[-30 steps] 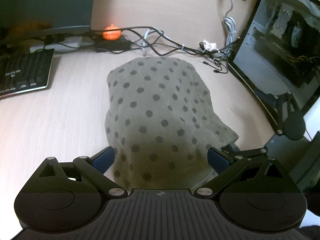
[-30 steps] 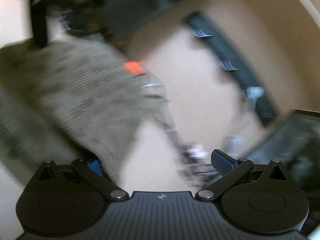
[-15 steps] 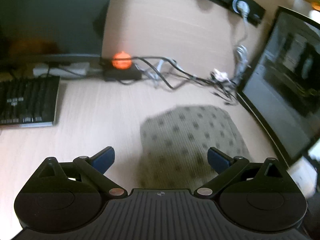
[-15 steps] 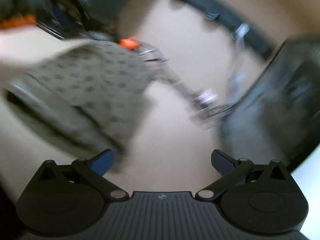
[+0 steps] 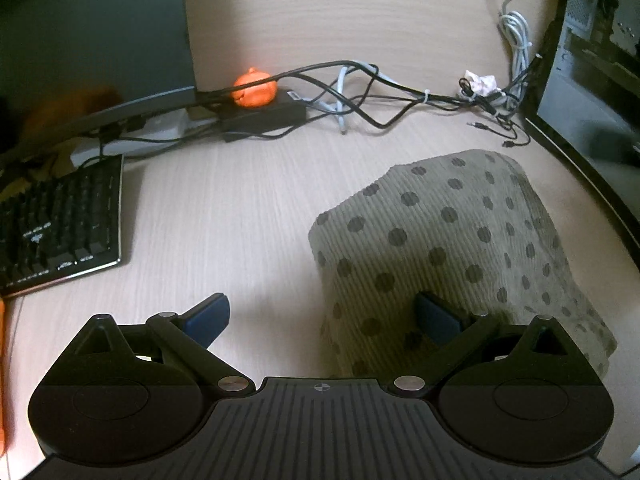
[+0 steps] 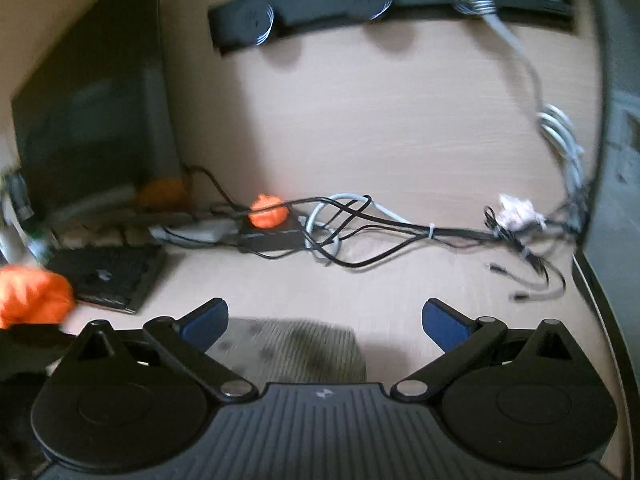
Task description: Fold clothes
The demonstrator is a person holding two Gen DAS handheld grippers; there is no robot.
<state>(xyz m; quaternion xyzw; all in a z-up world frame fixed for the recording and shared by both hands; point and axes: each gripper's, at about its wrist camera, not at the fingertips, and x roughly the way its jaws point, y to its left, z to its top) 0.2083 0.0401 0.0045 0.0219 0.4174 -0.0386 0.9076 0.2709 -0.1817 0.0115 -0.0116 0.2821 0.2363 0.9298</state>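
A folded olive garment with dark polka dots [image 5: 452, 248] lies on the light wood desk, right of centre in the left wrist view. My left gripper [image 5: 322, 318] is open and empty above the desk; its right finger [image 5: 434, 318] is over the garment's near edge. In the right wrist view the garment [image 6: 292, 350] shows blurred, low between the fingers. My right gripper [image 6: 324, 318] is open and empty above it.
A black keyboard [image 5: 56, 224] lies at the left. A monitor [image 5: 92, 28], an orange figure [image 5: 256, 88] on a black power brick and tangled cables [image 5: 384, 100] line the back. A dark glass-sided computer case [image 5: 592, 80] stands at the right. An orange object [image 6: 32, 296] shows at the left.
Both grippers have swung about. The garment has shifted right in the left wrist view and dropped low in the right wrist view. Both stay open and empty.
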